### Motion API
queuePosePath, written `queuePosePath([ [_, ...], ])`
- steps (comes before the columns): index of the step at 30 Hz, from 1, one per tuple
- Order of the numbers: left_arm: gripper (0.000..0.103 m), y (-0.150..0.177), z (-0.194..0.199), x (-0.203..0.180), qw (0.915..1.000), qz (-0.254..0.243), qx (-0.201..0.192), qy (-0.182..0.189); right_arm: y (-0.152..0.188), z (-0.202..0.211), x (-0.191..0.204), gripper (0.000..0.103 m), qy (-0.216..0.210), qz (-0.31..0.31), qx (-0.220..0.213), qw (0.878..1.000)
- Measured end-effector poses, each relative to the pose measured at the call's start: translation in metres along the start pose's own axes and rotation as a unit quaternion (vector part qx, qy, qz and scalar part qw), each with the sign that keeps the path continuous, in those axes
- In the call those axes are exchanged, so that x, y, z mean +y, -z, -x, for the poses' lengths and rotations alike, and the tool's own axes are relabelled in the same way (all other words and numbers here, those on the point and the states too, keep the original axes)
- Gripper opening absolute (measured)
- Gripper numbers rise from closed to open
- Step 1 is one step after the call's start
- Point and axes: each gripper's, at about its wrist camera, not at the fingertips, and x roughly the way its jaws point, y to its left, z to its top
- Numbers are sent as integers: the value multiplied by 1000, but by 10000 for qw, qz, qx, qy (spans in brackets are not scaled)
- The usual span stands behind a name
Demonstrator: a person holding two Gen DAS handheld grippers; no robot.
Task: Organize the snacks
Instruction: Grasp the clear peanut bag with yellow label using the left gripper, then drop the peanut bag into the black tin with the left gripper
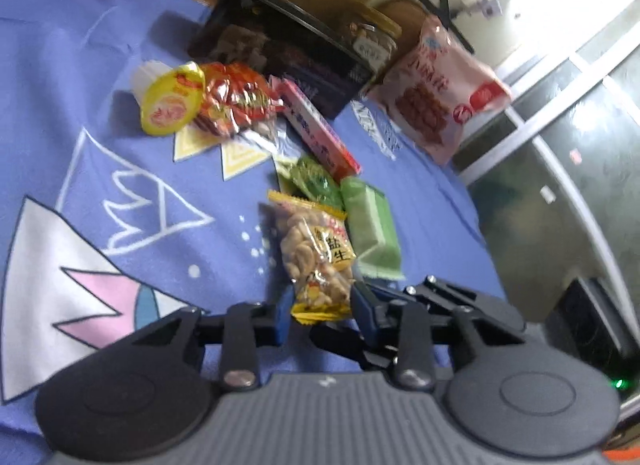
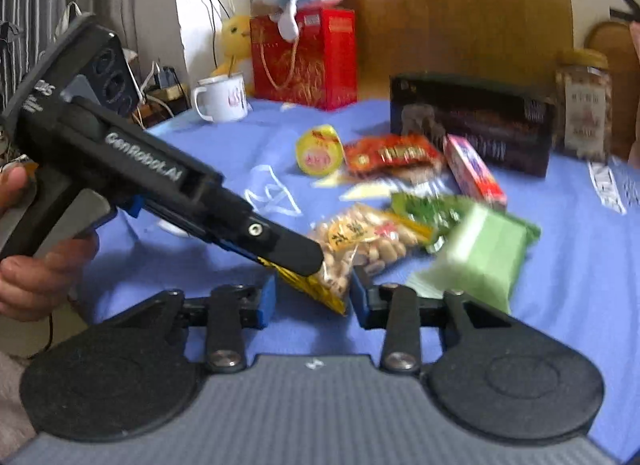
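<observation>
1. The left gripper (image 1: 322,311) is closed to a narrow gap on the yellow bottom seam of the peanut packet (image 1: 316,249); in the right wrist view its black fingertips are seen clamped over that end.
2. The right gripper (image 2: 314,299) is held part-open (a corner of the same packet shows in the gap, though no firm contact with the pads can be made out).
3. The peanut packet is stretched out towards 12 o'clock from the left gripper, on the blue-clothed table (image 1: 120,45).
4. A pale green wrapped pack (image 1: 372,233) is seen just beside it at 3 o'clock, and a darker green sachet (image 1: 316,181) at 12 o'clock.
5. Further off, at 11 o'clock, a red crinkled packet (image 1: 240,101) and a yellow-lidded cup (image 1: 172,101) are found touching.
6. A pink biscuit bag (image 1: 436,97) is propped at 1 o'clock, beside a dark box (image 1: 280,49).
7. The left gripper's handle is grasped by a hand (image 2: 36,265) at 9 o'clock in the right wrist view.
</observation>
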Motion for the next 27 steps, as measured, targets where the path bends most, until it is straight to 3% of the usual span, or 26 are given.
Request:
queuePosePath([
  [7,31,-42,25,-33,9965,-568,-620,6,-34,10,-16,40,115,-72,-781,9969],
  [13,31,-128,3,-50,9889,-911,-1173,-13,-98,-10,-61,40,451,-57,-1288,9906],
  [19,30,-206,-64,-29,9920,-685,-1035,-216,-143,-70,-125,36,807,-511,-971,9907],
  [24,30,-229,-110,-20,9922,-619,-859,-664,-145,-106,-162,34,1209,-932,-394,9875],
  [27,36,-230,-116,-18,9903,-581,-885,-899,-142,-104,-162,43,1596,-952,-299,9821],
])
